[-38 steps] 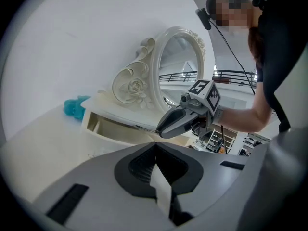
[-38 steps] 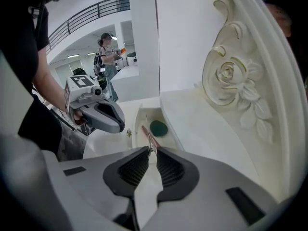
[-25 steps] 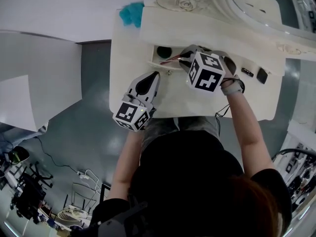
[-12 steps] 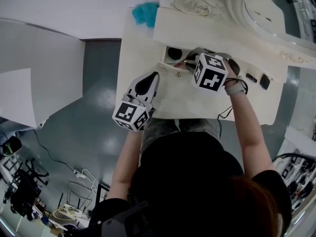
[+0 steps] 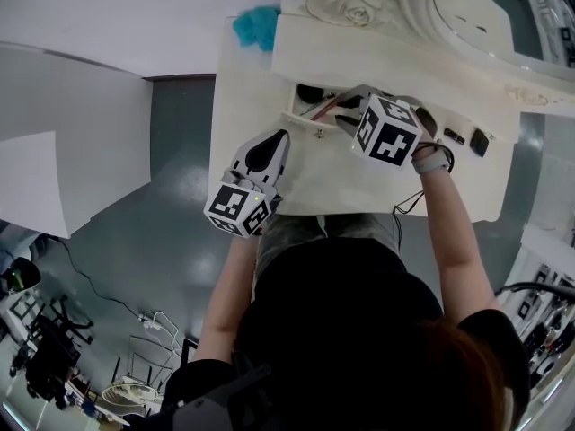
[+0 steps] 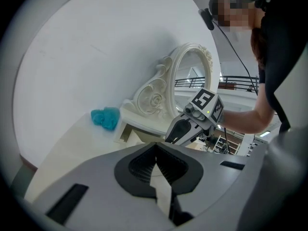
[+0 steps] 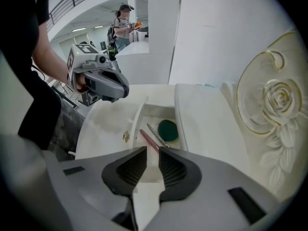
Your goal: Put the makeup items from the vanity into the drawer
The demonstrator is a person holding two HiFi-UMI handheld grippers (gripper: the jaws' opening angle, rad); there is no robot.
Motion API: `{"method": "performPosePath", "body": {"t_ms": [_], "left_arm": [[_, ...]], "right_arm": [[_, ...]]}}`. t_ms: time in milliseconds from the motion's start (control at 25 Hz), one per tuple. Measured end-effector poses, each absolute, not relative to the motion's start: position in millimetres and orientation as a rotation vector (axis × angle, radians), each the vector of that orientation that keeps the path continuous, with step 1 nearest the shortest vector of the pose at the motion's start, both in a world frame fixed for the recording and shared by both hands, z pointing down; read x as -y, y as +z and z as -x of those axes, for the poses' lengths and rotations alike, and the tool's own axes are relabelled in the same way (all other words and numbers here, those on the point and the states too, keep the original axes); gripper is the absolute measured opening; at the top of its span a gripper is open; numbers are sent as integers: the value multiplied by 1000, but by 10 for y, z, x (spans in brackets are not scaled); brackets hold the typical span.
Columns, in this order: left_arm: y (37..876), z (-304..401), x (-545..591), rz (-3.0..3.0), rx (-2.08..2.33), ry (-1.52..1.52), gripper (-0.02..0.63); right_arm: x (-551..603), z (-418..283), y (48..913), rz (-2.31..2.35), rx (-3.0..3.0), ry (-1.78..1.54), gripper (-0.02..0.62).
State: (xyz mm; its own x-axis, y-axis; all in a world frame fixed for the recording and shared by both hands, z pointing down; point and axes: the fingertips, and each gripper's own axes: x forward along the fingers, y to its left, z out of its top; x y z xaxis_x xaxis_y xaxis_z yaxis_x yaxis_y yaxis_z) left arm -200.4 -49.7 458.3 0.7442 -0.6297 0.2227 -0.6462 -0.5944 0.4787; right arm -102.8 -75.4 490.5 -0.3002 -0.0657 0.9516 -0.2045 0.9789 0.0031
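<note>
The white vanity's drawer (image 7: 138, 110) stands pulled out. In it lie a round green compact (image 7: 168, 130), a silver pencil (image 7: 155, 133) and a pink pencil (image 7: 147, 138). My right gripper (image 7: 153, 150) points steeply down over the drawer (image 5: 298, 113). Its jaws have just been opening and stand a little apart. The pink pencil's near end lies at their tips, and the pads do not press on it. In the head view my right gripper (image 5: 340, 108) hides part of the drawer. My left gripper (image 5: 280, 138) hovers at the vanity's front edge, shut and empty (image 6: 156, 147).
A teal fluffy item (image 5: 256, 27) lies at the vanity's back left corner. Two small black items (image 5: 454, 136) (image 5: 479, 142) sit on the top at the right. The ornate mirror (image 5: 449, 7) rises behind the raised shelf. A gold knob (image 7: 126, 136) marks the drawer front.
The pink pencil, earlier sticking out of my right gripper's jaws above the drawer, now lies down in the drawer as the jaws part. My left gripper stays put.
</note>
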Motion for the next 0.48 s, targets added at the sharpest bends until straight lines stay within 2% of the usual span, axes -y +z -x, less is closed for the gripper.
{"method": "performPosePath", "body": {"t_ms": [160,280,480], "left_arm": [[4543,1892,480,-2424,927,50,14],[4524,1781,478,-2443,888,59,14],[4497,1534,429,-2467,829,73,14]], "right_arm": [[692,1035,4763,-260,1956,156,80],[646,1028,4648,-329,2038,155,32],[536,895,4513,-433,2148,210,23]]}}
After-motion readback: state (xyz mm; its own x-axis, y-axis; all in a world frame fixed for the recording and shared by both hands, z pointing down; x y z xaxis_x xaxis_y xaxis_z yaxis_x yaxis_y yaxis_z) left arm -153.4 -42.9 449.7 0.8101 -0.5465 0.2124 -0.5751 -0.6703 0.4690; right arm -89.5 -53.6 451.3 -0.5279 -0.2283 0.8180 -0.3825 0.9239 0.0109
